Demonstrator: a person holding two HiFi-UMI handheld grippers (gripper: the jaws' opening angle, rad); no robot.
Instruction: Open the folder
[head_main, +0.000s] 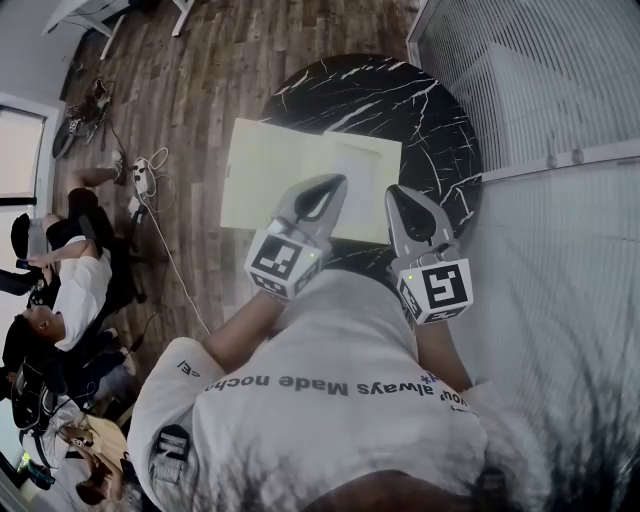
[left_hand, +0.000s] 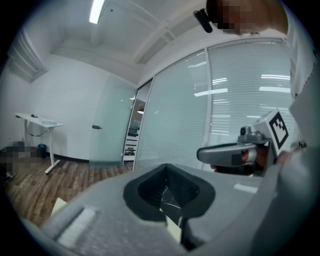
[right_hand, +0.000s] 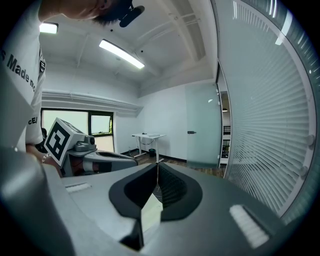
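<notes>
You are hovering the left claw (head_main: 333, 185) and right claw (head_main: 398, 195), both clenched empty, over the folder (head_main: 285, 170) beneath their tips, probably risking shoving it instead of catching its cover.

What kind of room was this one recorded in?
Most likely an office: glass partition walls with slatted blinds, a white desk on the wood floor, and a round black marble table holding a pale folder.
</notes>
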